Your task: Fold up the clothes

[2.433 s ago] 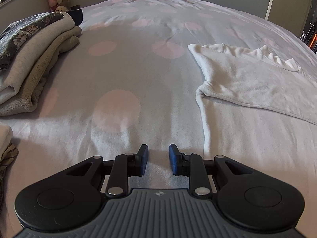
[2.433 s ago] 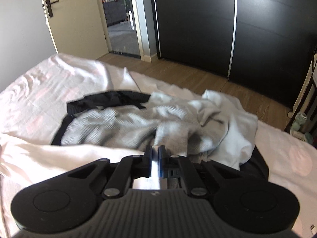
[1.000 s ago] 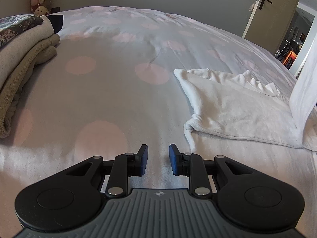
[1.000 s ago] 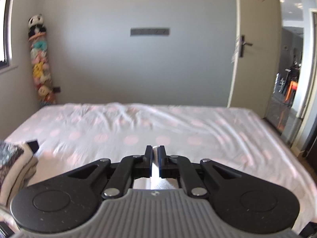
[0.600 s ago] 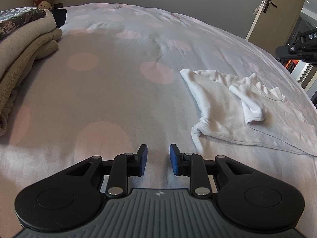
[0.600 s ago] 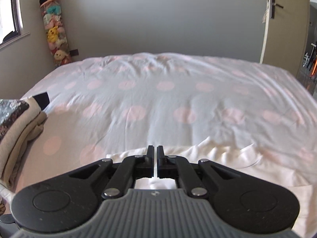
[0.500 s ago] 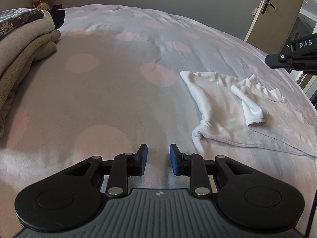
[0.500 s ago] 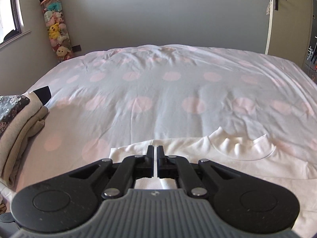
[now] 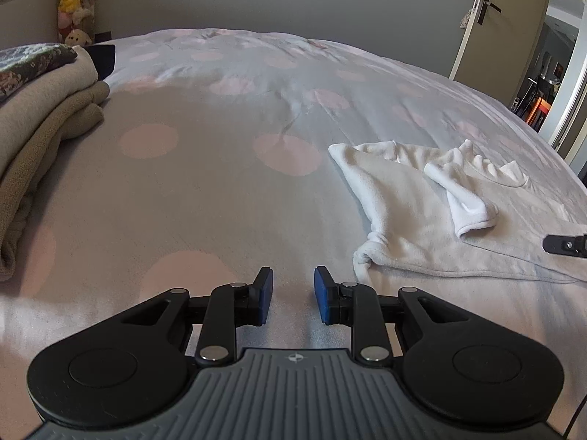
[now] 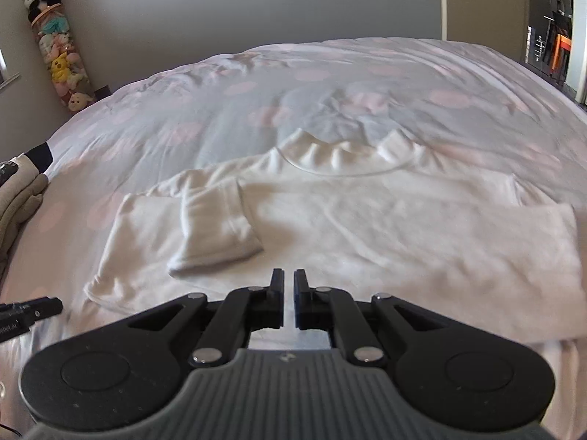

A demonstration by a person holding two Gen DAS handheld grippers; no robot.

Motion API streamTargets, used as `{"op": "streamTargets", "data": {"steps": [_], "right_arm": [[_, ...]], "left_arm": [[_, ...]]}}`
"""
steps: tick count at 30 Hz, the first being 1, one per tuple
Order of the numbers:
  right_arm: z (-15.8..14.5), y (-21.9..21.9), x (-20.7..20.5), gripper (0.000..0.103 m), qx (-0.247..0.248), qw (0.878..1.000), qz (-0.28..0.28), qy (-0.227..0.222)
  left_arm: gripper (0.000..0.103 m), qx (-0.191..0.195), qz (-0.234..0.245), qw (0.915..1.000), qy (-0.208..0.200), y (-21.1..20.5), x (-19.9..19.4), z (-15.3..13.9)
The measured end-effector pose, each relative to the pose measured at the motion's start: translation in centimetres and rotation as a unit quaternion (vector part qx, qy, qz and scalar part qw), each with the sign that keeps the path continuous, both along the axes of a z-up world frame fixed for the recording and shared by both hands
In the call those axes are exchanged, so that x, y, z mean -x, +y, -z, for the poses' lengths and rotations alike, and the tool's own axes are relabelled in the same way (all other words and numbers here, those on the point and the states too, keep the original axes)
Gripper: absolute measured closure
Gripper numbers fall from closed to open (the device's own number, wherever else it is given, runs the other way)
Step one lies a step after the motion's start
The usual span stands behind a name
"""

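The white top (image 10: 367, 220) lies spread on the bed (image 9: 220, 190), collar away from the right gripper (image 10: 288, 286), its width running left to right. That gripper hovers over its hem, jaws narrow and empty. The left gripper (image 9: 290, 293), jaws wider and empty, has the top to its right.

Left gripper (image 9: 292, 295) agape, right gripper (image 10: 288, 297) near-closed.

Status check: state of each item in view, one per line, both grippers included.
left gripper: open, empty, over the bedspread
right gripper: narrow gap between the fingers, holding nothing
white top: spread flat on the bed, unfolded, one sleeve flopped across the body
stack of clothes: folded, piled at the bed's edge
door: open
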State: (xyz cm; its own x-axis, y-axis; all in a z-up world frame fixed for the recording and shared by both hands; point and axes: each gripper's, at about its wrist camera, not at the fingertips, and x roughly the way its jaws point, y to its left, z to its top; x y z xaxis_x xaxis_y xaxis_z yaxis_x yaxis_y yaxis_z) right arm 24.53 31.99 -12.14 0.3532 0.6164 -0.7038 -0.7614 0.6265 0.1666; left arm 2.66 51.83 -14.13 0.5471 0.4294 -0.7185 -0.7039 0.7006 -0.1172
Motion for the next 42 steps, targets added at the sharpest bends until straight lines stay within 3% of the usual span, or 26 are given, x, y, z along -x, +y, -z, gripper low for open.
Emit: {"op": "streamTargets", "data": {"steps": [6, 10, 15, 19, 22, 25, 29, 33, 34, 35, 42], "right_arm": [[1.2, -5.6, -0.6, 0.095, 0.008, 0.999, 0.033, -0.024], [2.0, -8.4, -1.3, 0.095, 0.020, 0.997, 0.052, -0.046], [2.9, -11.8, -2.2, 0.094, 0.035, 0.994, 0.076, -0.073], [3.2, -12.1, -3.0, 0.094, 0.021, 0.995, 0.077, -0.059], [3.3, -12.3, -3.6, 0.092, 0.011, 0.996, 0.079, -0.049], [3.5, -12.5, -4.2, 0.083, 0.001, 0.996, 0.080, -0.039], [3.6, -12.8, -4.9, 0.082, -0.011, 0.996, 0.082, -0.025], [3.6, -13.1, -5.4, 0.078, -0.026, 0.996, 0.087, -0.003], [3.6, -13.1, -5.3, 0.078, -0.025, 0.996, 0.087, -0.003], [3.6, -13.1, -5.3, 0.078, -0.025, 0.996, 0.087, -0.003], [3.4, -13.5, -5.4, 0.077, -0.026, 0.995, 0.097, 0.004]], "left_arm": [[0.080, -0.051, 0.028, 0.9981, 0.020, -2.6, -1.5, -1.8], [0.073, -0.088, 0.080, 0.9921, 0.040, -5.1, -5.1, -2.6], [0.073, -0.145, 0.146, 0.9764, 0.065, -8.3, -10.9, -3.1], [0.072, -0.178, 0.197, 0.9612, 0.077, -10.1, -15.4, -2.7], [0.071, -0.188, 0.223, 0.9526, 0.087, -11.2, -18.1, -2.0], [0.071, -0.185, 0.234, 0.9490, 0.103, -11.6, -20.3, -1.1], [0.070, -0.171, 0.231, 0.9490, 0.130, -11.5, -21.8, 0.3], [0.072, -0.161, 0.212, 0.9543, 0.137, -10.9, -21.7, 1.2], [0.085, -0.154, 0.206, 0.9576, 0.130, -10.6, -21.4, 1.2], [0.091, -0.148, 0.198, 0.9610, 0.122, -10.3, -21.0, 1.0], [0.094, -0.105, 0.090, 0.9898, 0.034, -6.3, -15.1, -3.6]]}}
